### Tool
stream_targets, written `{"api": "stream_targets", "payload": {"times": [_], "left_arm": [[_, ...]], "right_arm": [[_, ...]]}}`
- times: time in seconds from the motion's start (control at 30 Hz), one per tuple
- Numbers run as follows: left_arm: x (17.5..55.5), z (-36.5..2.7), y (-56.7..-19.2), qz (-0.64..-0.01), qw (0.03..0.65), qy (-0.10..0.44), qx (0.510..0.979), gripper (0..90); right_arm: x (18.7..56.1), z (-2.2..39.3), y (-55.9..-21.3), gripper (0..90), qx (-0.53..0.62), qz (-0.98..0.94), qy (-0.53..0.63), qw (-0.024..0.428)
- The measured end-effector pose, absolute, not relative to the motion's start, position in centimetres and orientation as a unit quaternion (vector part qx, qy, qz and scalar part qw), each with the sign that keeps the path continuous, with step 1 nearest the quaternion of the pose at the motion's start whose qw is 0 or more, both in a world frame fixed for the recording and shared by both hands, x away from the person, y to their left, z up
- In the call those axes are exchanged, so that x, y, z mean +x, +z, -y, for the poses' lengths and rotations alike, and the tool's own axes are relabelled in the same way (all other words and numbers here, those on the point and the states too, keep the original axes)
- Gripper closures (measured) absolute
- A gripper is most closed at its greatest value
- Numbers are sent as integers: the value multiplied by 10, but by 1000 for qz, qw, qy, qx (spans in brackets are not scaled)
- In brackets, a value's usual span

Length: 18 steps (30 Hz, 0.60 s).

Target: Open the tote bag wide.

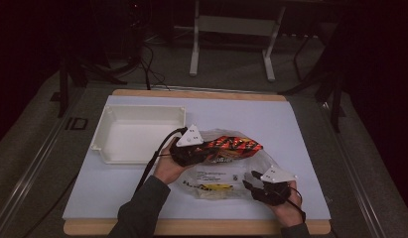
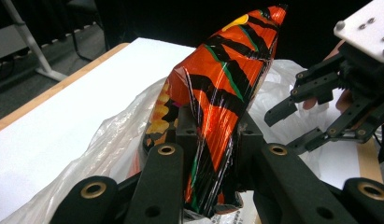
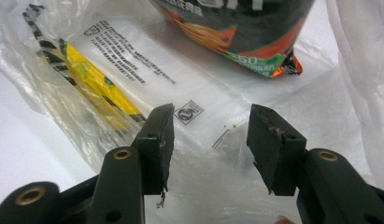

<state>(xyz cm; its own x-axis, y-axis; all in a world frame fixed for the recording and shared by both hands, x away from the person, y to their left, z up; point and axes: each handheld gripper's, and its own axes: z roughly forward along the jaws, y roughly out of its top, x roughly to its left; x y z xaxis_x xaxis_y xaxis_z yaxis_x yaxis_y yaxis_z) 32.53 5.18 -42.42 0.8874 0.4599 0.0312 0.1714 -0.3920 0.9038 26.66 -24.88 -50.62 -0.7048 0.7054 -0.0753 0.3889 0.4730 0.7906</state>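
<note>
At the left of the white-covered table sits an empty, shallow white plastic tray, rectangular, with nothing in it. Just right of the tray, the left gripper holds a glossy orange snack packet with black stripes; its fingers are closed hard against both sides of the packet's lower end, creasing the foil, and the packet stands up out of the grip, tilted, above a crinkled clear plastic bag with black printed text. That bag lies spread on the table between the two hands, partly under the packet, and a flat yellow packet with black-and-white striped edging lies inside it near the front. At the right, the right gripper hovers low over the bag's printed face with its fingers standing apart, a wide gap between them and nothing gripped; the bag's film lies beneath them.
</note>
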Motion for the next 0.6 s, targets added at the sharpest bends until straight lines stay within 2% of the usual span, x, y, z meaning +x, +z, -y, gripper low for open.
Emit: {"api": "stream_targets", "payload": {"times": [0.6], "left_arm": [[319,-51,-412,-197,516,122,825,795]], "right_arm": [[270,252,-513,503,345,-827,396,200]]}}
